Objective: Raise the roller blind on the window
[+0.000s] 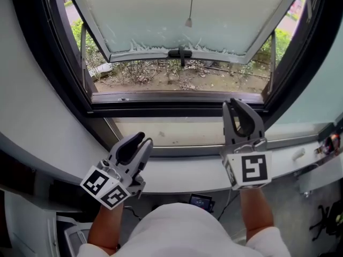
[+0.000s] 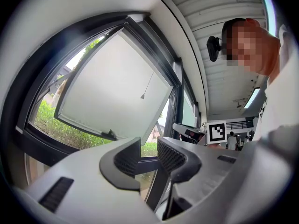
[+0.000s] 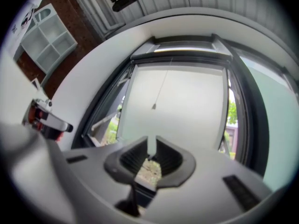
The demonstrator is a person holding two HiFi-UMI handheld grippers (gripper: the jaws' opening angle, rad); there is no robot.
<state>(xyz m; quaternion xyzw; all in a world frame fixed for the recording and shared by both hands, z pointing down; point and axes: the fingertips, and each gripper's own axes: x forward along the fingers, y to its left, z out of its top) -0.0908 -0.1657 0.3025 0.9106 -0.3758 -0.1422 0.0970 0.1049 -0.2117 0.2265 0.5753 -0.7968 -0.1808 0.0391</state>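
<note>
The pale roller blind covers most of the window, and its bottom bar hangs a little above the frame's lower edge. A thin pull cord with a small weight dangles in front of the blind, also seen as the cord weight. My right gripper is below the cord, over the sill, pointing at the window; its jaws stand a narrow slit apart with nothing between them. My left gripper is lower left, open and empty. Neither touches cord or blind.
A white windowsill runs under both grippers, with the dark window frame just beyond. Small items sit at the sill's right end. A white shelf unit stands against a brick wall to the left. Bushes show outside.
</note>
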